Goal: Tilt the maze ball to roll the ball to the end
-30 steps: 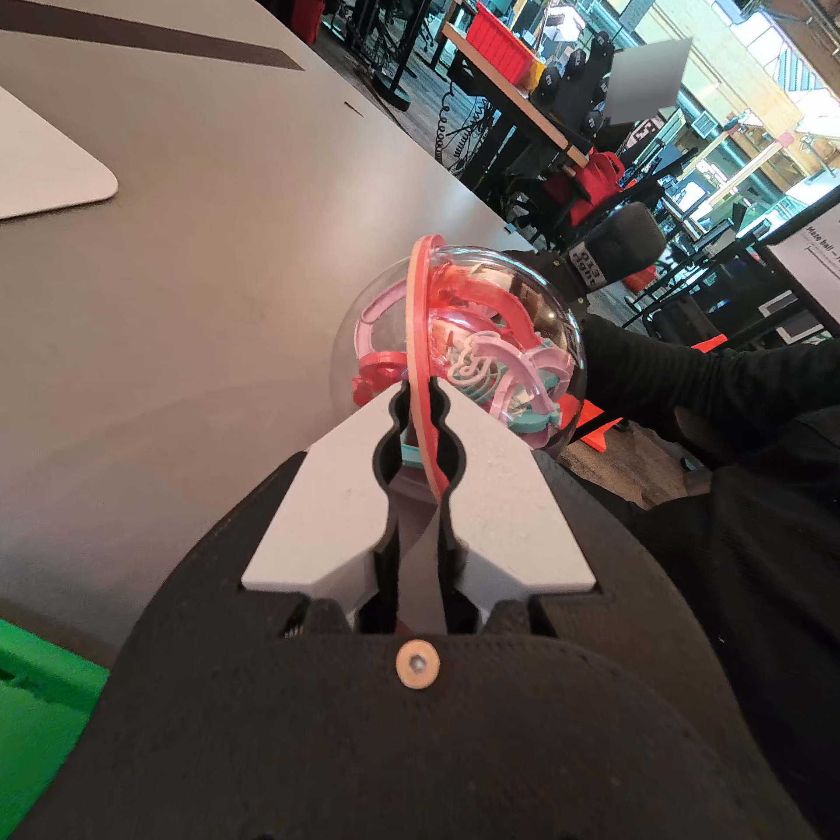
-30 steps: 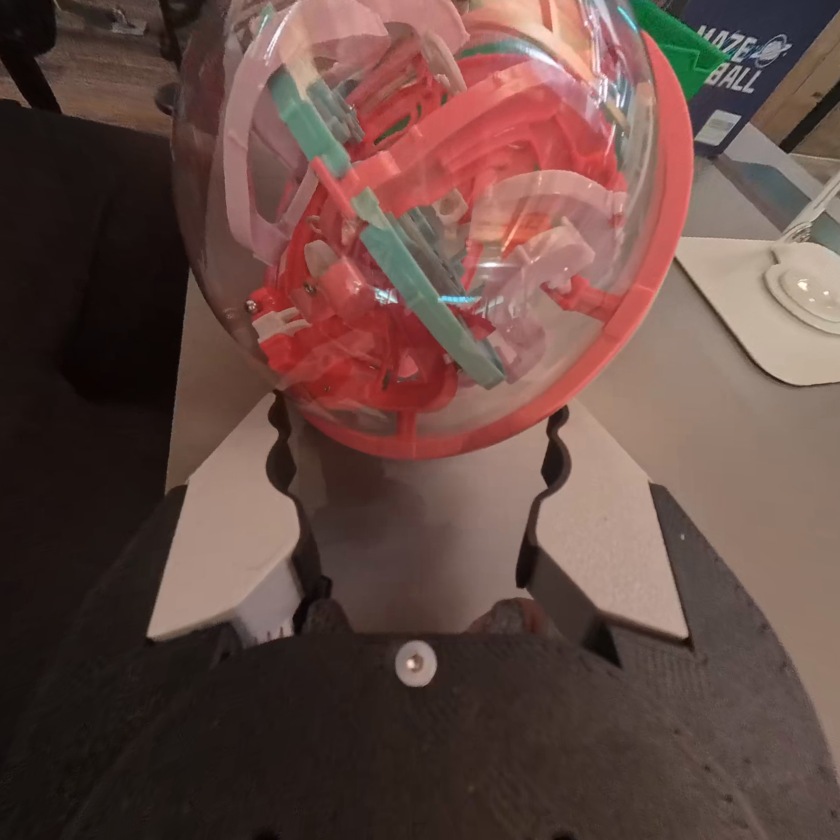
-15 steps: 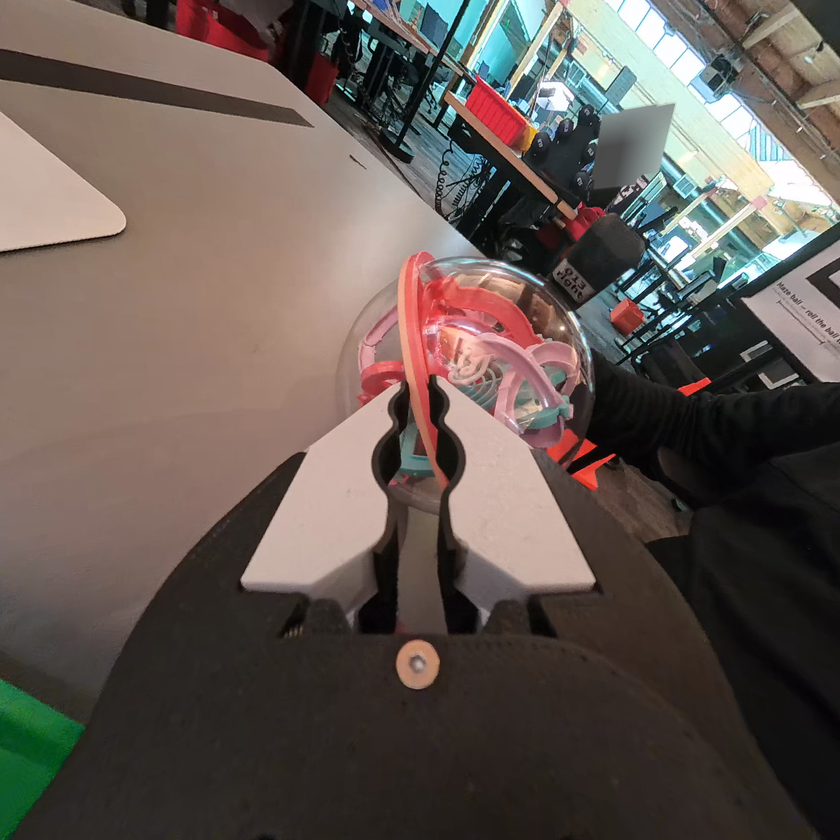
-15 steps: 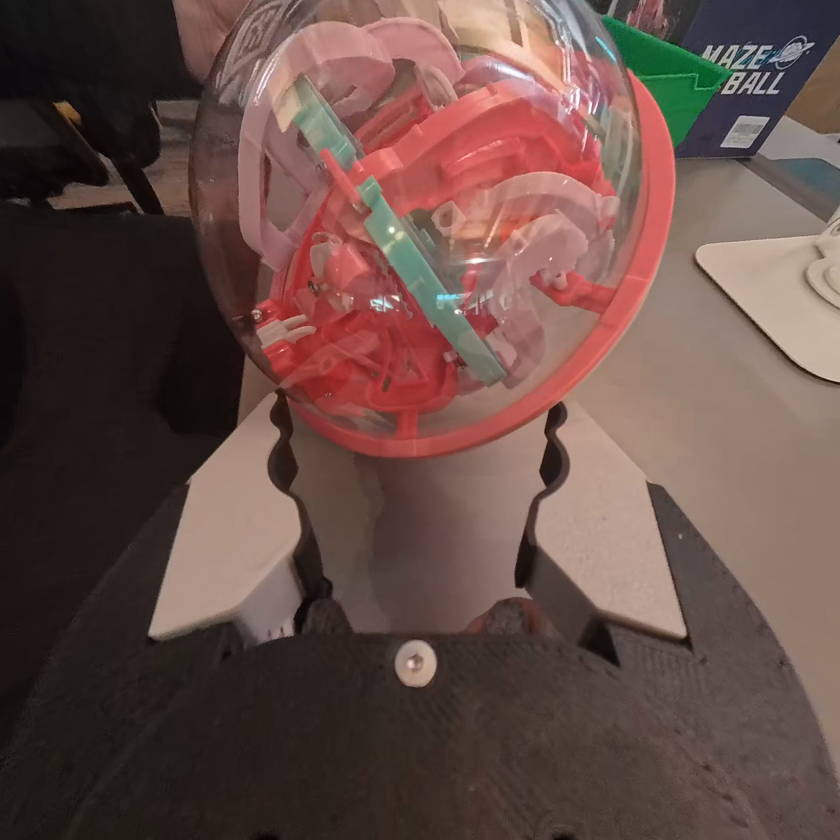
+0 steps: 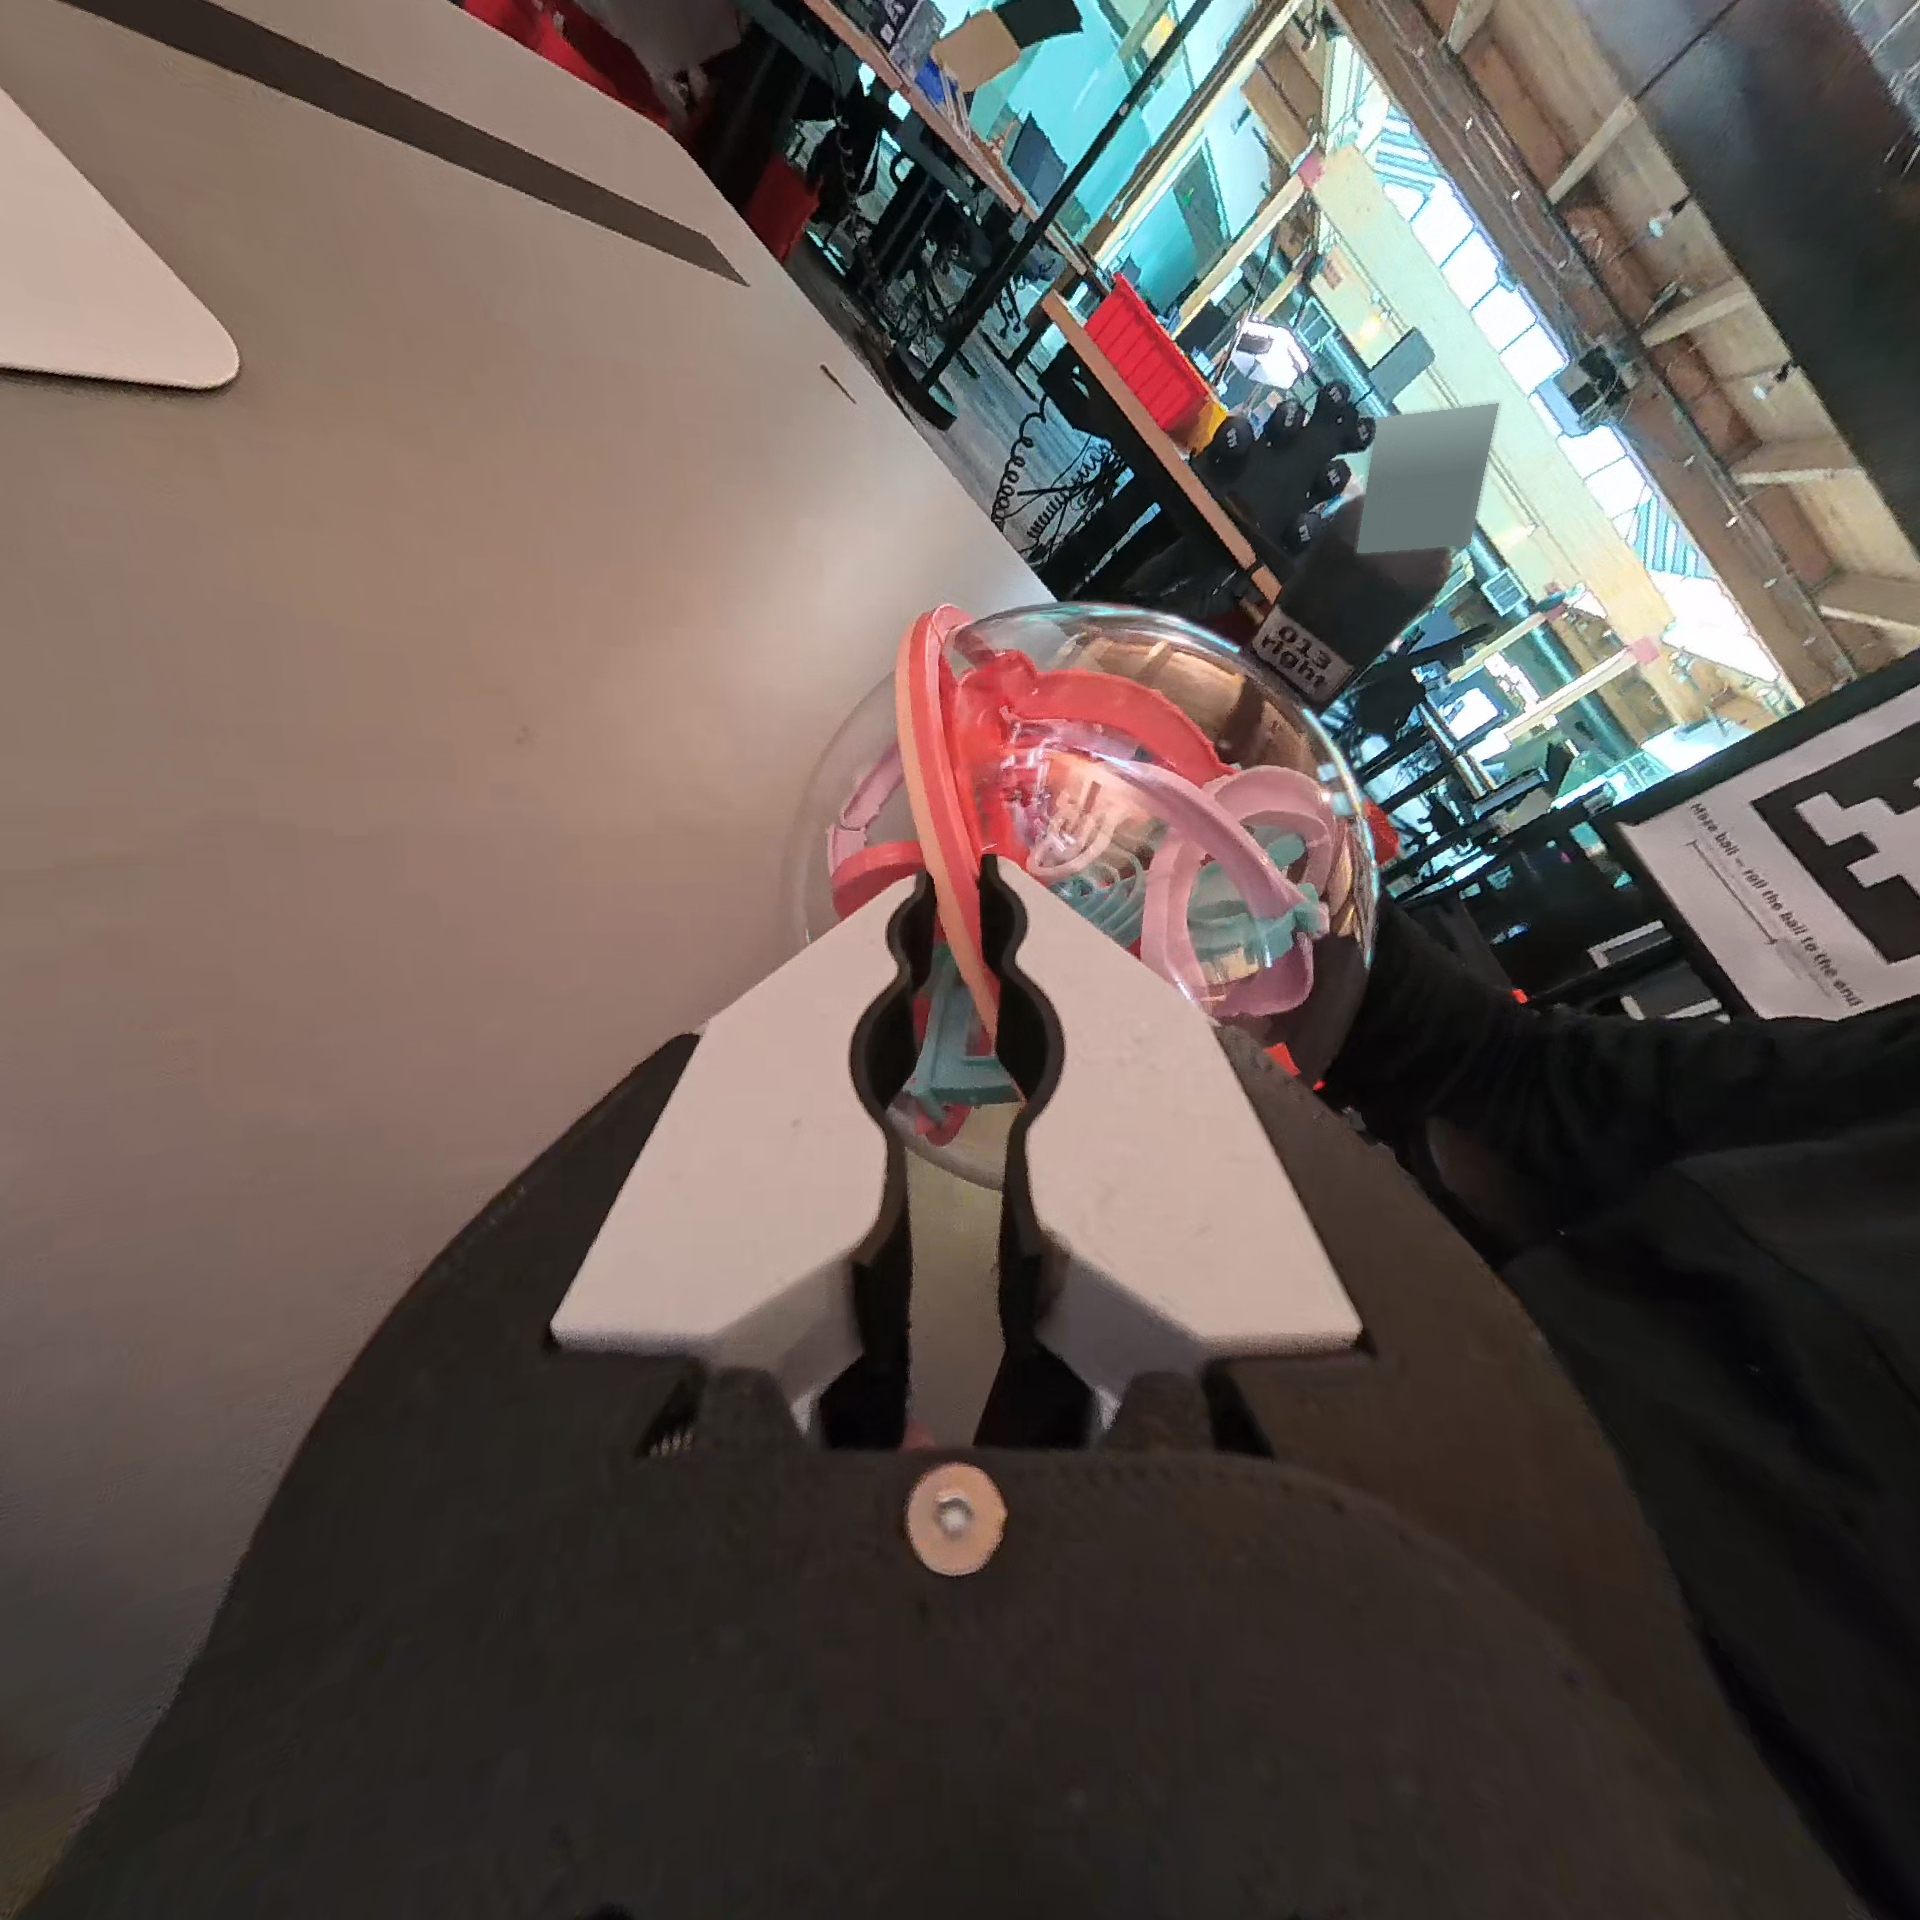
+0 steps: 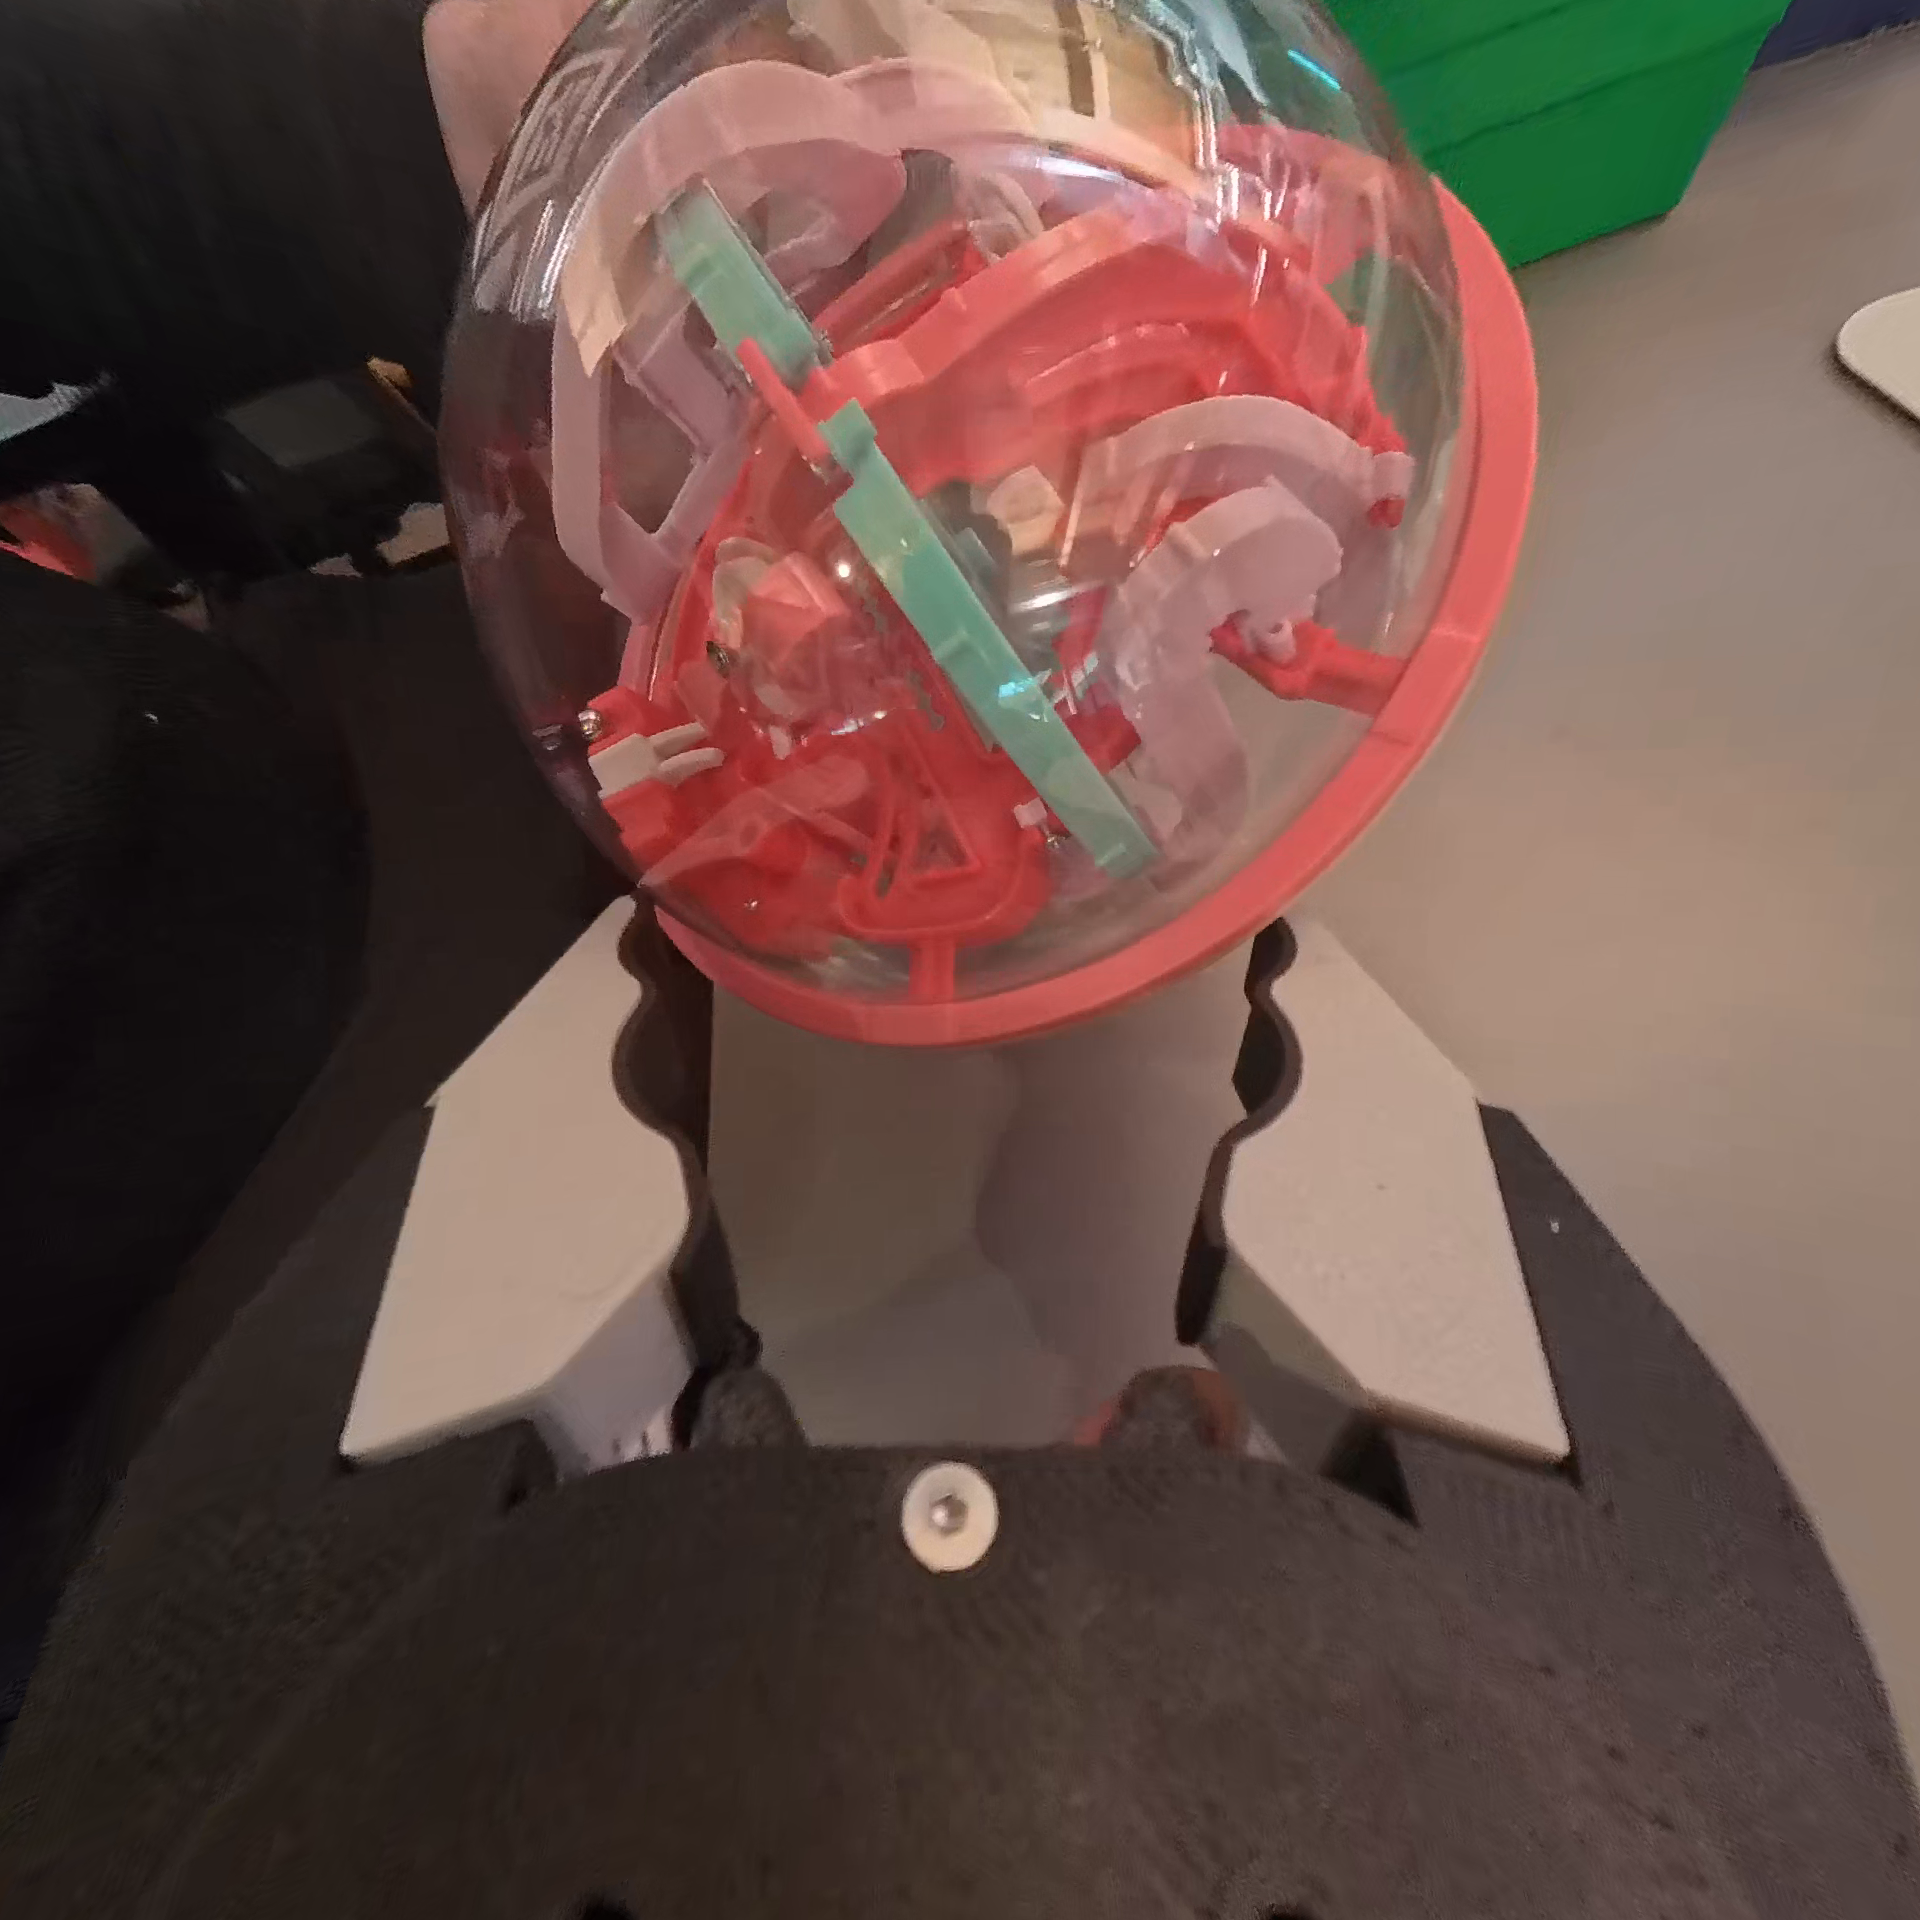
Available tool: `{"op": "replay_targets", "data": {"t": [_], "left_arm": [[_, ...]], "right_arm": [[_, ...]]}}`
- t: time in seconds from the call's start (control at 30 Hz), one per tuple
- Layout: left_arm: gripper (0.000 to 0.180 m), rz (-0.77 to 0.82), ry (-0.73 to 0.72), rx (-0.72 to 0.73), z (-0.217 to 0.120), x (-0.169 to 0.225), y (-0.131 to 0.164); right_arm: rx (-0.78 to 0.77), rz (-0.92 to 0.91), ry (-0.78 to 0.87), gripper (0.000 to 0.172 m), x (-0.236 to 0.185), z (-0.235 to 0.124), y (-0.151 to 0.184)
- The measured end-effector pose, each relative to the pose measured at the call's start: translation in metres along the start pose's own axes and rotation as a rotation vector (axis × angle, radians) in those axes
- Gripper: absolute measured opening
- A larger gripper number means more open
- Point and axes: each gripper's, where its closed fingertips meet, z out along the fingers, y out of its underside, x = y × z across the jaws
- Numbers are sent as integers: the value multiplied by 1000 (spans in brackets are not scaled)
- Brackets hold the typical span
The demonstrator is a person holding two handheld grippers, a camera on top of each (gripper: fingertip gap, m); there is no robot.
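My left gripper (image 5: 954,883) is nearly closed, pinching the coral rim (image 5: 940,790) of the clear maze ball (image 5: 1091,831), held above a grey table (image 5: 436,644). My right gripper (image 6: 951,935) is spread wide, its tips at the ball's underside; whether they press, I cannot tell. A white mat (image 5: 94,301) and green bin (image 6: 1579,125) sit on the table. Workshop benches (image 5: 1132,405) and windows (image 5: 1507,312) fill the room behind.

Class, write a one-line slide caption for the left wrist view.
Left tongs pinch the maze ball's coral rim, holding the clear sphere above a grey table.
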Motion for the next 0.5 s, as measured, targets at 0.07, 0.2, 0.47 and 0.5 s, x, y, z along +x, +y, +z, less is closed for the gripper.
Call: {"op": "replay_targets", "data": {"t": [0.07, 0.2, 0.47, 0.5], "left_arm": [[7, -16, -3, 2, 2, -2, 3], [7, -41, -4, -1, 5, -4, 7], [7, -93, -9, -7, 9, -10, 14], [7, -99, -9, -6, 9, -11, 15]], "right_arm": [[-24, 12, -5, 109, 0, -1, 3], [-56, 44, -23, 109, -1, -4, 6], [-100, 127, -72, 110, -4, -7, 11], [-101, 138, -78, 110, -4, -7, 11]]}}
